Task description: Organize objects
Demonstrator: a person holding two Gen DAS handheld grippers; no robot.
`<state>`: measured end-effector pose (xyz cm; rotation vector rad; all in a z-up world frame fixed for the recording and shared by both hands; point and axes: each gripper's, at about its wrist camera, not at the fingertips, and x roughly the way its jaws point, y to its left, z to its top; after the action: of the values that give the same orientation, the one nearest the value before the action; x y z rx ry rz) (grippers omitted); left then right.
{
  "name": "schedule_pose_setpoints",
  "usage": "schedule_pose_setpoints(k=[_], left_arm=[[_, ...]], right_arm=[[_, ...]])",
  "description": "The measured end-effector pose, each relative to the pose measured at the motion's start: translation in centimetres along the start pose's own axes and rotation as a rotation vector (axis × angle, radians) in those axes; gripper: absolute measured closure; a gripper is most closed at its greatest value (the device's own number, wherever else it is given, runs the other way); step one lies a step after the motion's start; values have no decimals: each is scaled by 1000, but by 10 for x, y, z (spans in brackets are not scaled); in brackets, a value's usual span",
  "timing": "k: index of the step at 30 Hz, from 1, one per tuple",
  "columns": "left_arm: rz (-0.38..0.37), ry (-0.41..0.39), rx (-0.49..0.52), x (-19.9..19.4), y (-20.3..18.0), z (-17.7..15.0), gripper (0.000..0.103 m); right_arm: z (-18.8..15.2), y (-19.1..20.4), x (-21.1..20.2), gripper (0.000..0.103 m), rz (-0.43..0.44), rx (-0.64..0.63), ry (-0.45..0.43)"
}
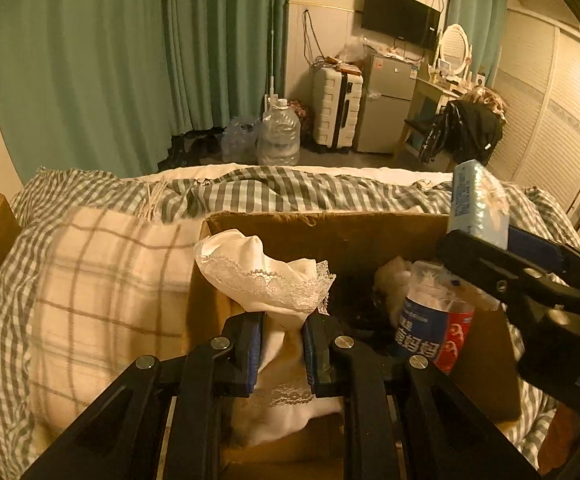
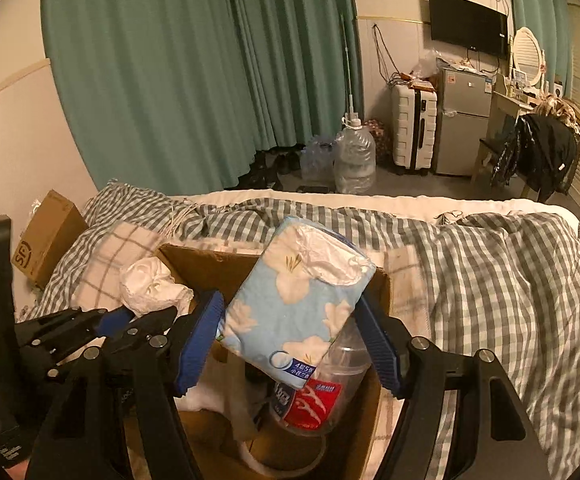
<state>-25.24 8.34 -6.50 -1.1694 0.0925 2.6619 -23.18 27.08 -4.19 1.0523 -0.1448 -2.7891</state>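
Note:
An open cardboard box [image 1: 330,228] sits on the bed. My left gripper [image 1: 282,330] is shut on a white lace-trimmed cloth [image 1: 265,276] at the box's left side; the cloth also shows in the right wrist view [image 2: 149,284]. My right gripper [image 2: 290,324] is shut on a light blue floral tissue pack [image 2: 290,300] and holds it above the box [image 2: 205,266]; the pack also shows in the left wrist view [image 1: 478,204]. A clear plastic bottle with a blue and red label [image 1: 434,320] stands inside the box, under the pack [image 2: 314,392].
A checked duvet [image 2: 490,280] and a plaid pillow [image 1: 105,280] surround the box. A second cardboard box [image 2: 45,240] lies at the bed's left edge. Beyond the bed are water jugs [image 1: 277,136], a suitcase [image 1: 336,108], a fridge [image 1: 386,104] and green curtains [image 1: 109,60].

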Motion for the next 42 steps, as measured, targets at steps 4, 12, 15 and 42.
schedule_pose_setpoints(k=[4,12,15,42], left_arm=[[4,21,-13,9,2,-3,59],[19,-8,-53,-19,9,-9,21],[28,-58,-50,-48,10,-4,11],[124,-403,-24,-275,-9,-57,0]], right_arm=[[3,-1,-4,17,20,18,-41],[3,4,-39,11,-45,2,-114],[4,6,-61,7,-85,6,-134],[-46,39,-276,0,-202,-48,-332]])
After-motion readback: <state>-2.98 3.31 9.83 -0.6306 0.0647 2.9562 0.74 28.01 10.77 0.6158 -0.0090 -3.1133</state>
